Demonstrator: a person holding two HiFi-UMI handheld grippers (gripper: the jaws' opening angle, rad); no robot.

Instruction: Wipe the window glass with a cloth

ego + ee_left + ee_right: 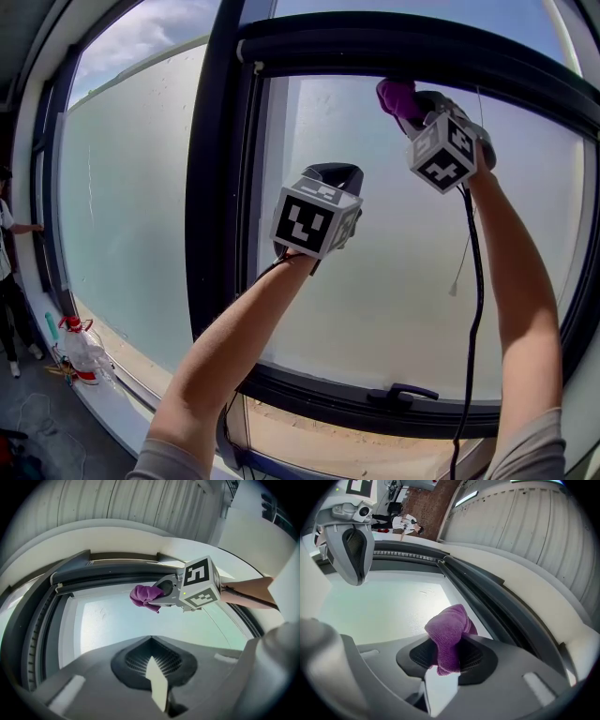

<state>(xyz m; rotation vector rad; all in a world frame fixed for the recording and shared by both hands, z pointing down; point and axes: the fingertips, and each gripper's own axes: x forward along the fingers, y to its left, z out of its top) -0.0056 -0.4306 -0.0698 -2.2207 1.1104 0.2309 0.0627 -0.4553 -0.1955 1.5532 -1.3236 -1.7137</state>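
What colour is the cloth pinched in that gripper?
Purple. The cloth shows best in the right gripper view.

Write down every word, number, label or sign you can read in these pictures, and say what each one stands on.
None can be read.
Marker cube on the left tongs: black-and-white square patterns, no letters.
Marker cube on the right tongs: patterns only.
Purple cloth in the right tongs: no tag or print shows.
Bottle at the head view's lower left: print too small to read.

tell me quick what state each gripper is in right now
Left gripper: closed, holding nothing.
Right gripper: closed on the crumpled purple cloth.
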